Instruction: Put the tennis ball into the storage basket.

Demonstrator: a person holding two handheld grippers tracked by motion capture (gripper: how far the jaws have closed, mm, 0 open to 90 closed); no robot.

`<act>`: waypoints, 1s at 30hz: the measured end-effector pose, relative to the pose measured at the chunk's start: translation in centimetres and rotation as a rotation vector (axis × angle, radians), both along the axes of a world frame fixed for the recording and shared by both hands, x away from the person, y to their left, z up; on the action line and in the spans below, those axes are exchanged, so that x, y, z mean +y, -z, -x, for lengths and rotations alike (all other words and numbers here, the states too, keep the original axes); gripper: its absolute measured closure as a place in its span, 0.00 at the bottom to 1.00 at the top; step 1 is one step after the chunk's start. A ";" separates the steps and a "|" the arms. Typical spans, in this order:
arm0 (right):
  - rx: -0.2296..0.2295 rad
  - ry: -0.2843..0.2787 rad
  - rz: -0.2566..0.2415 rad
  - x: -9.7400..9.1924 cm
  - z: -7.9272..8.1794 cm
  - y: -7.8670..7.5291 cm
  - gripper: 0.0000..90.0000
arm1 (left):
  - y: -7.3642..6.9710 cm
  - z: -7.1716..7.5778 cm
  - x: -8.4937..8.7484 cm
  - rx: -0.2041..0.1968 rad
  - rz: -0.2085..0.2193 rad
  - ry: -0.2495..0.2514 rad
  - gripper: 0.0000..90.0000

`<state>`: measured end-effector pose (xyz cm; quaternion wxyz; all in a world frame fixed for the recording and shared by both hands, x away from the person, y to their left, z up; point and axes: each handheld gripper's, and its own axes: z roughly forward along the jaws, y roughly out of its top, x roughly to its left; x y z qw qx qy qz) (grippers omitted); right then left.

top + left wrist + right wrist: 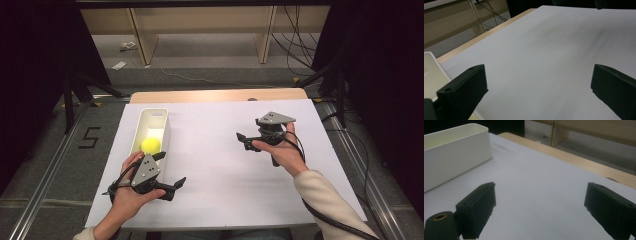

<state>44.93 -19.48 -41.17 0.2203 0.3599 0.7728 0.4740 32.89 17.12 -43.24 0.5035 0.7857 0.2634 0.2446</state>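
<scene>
A person sat at a wooden table covered by a large white sheet, holding a black two-jaw gripper in each hand. Seen from the high view, a long, narrow white plastic bin stood on the left part of the sheet, running away from the person, and a small round yellow ball lay inside it, toward the end nearer the person. The left gripper, topped by a grey three-cornered plate, was held low over the sheet just beside that near end of the bin, close to the ball but apart from it. Its jaws stood spread wide with nothing between them; in the left gripper view, bare white sheet lay between the two black jaws and a corner of the white bin showed at the left edge. The right gripper was held over the right half of the sheet, well apart from the bin, its jaws pointing leftward toward it. Its jaws were likewise released and empty; in the right gripper view, white sheet showed between them, with the white bin's side wall standing farther off at the upper left.
</scene>
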 end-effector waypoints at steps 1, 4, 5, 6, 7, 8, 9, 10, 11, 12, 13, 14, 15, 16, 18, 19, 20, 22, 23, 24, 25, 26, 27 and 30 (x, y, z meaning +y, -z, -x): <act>-0.003 0.001 -0.001 -0.1 0.1 0.0 0.12 | 0.0 0.0 0.0 0.000 -0.001 0.000 0.00; -0.007 0.008 -0.002 -0.6 0.3 0.0 0.12 | 0.0 0.0 0.0 0.000 0.001 -0.001 0.00; -0.005 0.012 -0.004 -0.8 0.4 0.0 0.12 | 0.0 0.0 0.0 0.000 0.001 -0.001 0.00; -0.005 0.014 -0.002 -1.0 0.5 0.0 0.12 | 0.0 0.0 0.0 0.000 0.001 -0.002 0.00; -0.009 0.018 -0.002 -1.2 0.5 0.0 0.12 | 0.0 0.0 0.0 0.000 0.000 -0.002 0.00; -0.005 0.020 -0.006 -1.4 0.6 0.0 0.12 | 0.0 0.0 0.0 0.000 0.000 -0.002 0.00; -0.007 0.025 -0.008 -1.6 0.7 0.1 0.12 | 0.0 0.0 0.0 0.000 0.000 -0.002 0.00; -0.012 0.027 -0.010 -1.8 0.8 0.1 0.12 | 0.0 0.0 0.0 0.000 0.000 -0.002 0.00; -0.007 0.032 -0.013 -2.0 0.9 0.1 0.12 | 0.0 0.0 0.0 0.001 0.000 -0.002 0.00; -0.007 0.037 -0.016 -2.2 1.0 0.2 0.12 | 0.0 0.0 0.0 0.001 0.000 -0.002 0.00; -0.011 0.039 -0.015 -2.4 1.1 0.2 0.12 | 0.0 0.0 0.0 0.001 0.000 -0.003 0.00; -0.009 0.043 -0.017 -2.6 1.2 0.3 0.12 | 0.0 0.0 0.0 0.001 0.000 -0.003 0.00; -0.010 0.044 -0.016 -2.8 1.3 0.3 0.12 | 0.0 0.0 0.0 0.000 -0.001 -0.002 0.00; -0.012 0.049 -0.017 -3.0 1.4 0.3 0.12 | 0.0 0.0 0.0 0.000 -0.001 -0.002 0.00; -0.010 0.054 -0.017 -3.4 1.7 0.3 0.13 | 0.0 0.0 0.0 -0.001 -0.001 -0.003 0.00; -0.012 0.056 -0.016 -3.5 1.8 0.4 0.13 | 0.0 0.0 0.1 -0.001 -0.001 -0.004 0.00; -0.009 0.057 -0.015 -3.7 1.9 0.4 0.13 | 0.0 0.0 0.1 0.000 -0.001 -0.004 0.00; -0.013 0.061 -0.015 -4.0 2.1 0.5 0.13 | 0.0 0.0 0.1 0.003 0.002 -0.006 0.00; -0.008 0.061 -0.017 -4.1 2.3 0.5 0.13 | 0.0 0.0 0.1 0.000 -0.002 -0.005 0.00; -0.011 0.061 -0.015 -4.3 2.4 0.5 0.13 | 0.0 0.0 0.1 0.000 -0.002 -0.005 0.00; -0.010 0.065 -0.017 -4.4 2.5 0.6 0.13 | 0.0 0.0 0.2 0.000 -0.001 -0.006 0.00; -0.010 0.064 -0.016 -4.5 2.7 0.6 0.13 | 0.0 0.0 0.2 0.002 0.003 -0.007 0.00; -0.010 0.065 -0.018 -4.6 2.8 0.6 0.13 | 0.0 0.0 0.2 0.002 0.003 -0.007 0.00; -0.008 0.067 -0.018 -4.9 3.2 0.8 0.13 | 0.0 0.0 0.2 0.002 0.004 -0.007 0.00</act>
